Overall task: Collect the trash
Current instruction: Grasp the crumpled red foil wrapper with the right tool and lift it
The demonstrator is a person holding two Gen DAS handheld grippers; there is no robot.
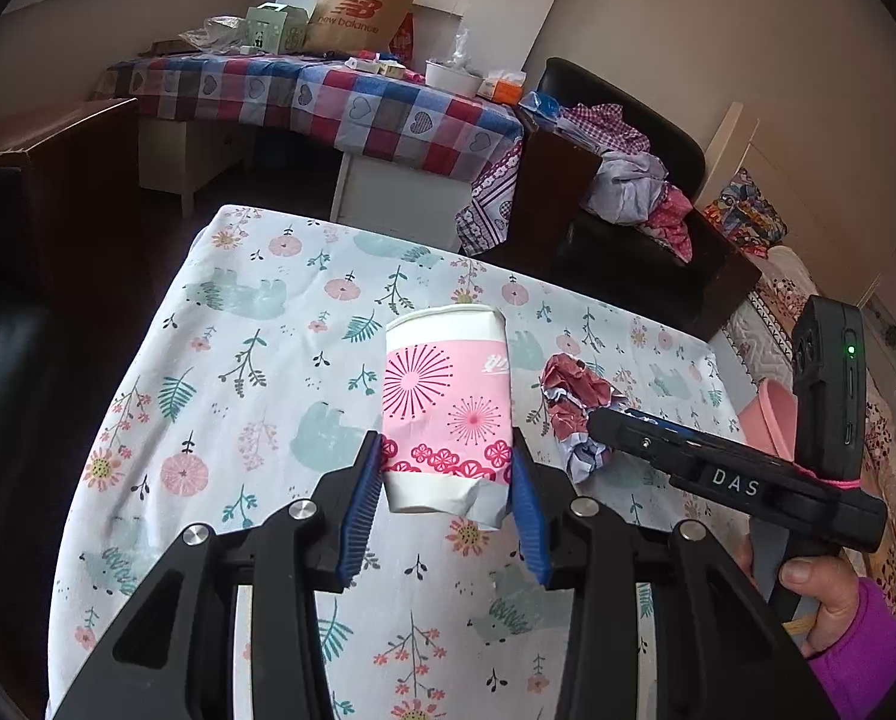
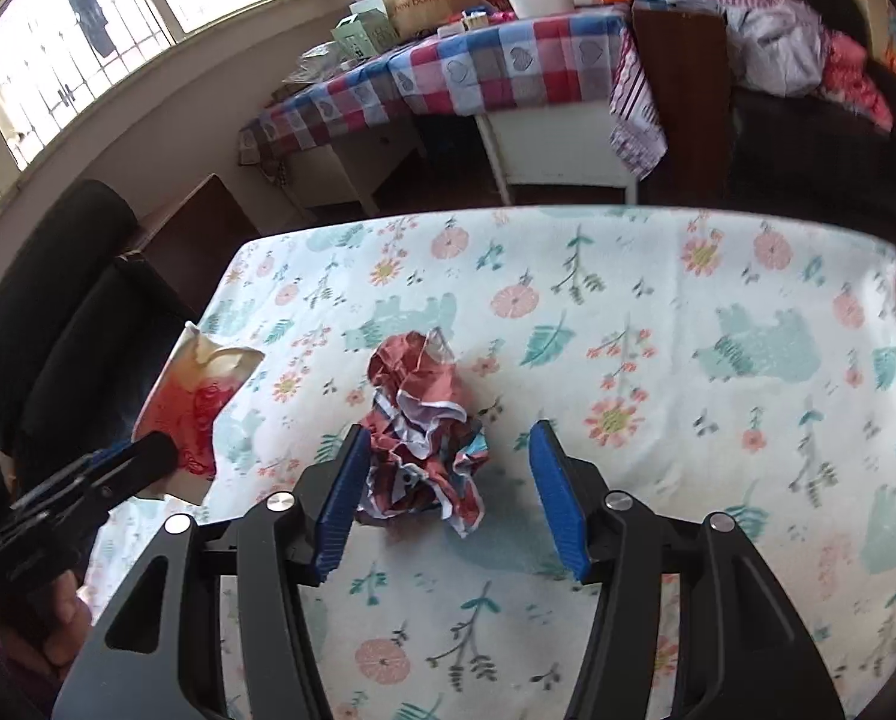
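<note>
Left gripper (image 1: 446,483) fingers clamped on cup (image 1: 446,402). Right gripper (image 2: 448,495) fingers apart around wrapper (image 2: 424,450), just right of cup; centre before squeezing.

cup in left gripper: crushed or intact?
Crushed. The cup is dented at its base between the left gripper pads, and its rim is bent out of round.

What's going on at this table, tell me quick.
A person is clearing trash with two handheld grippers. The left gripper is shut on a crushed paper cup, its pads pressing both sides. The right gripper straddles a crumpled wrapper on the tablecloth; one pad touches it, the other stands clear.
</note>
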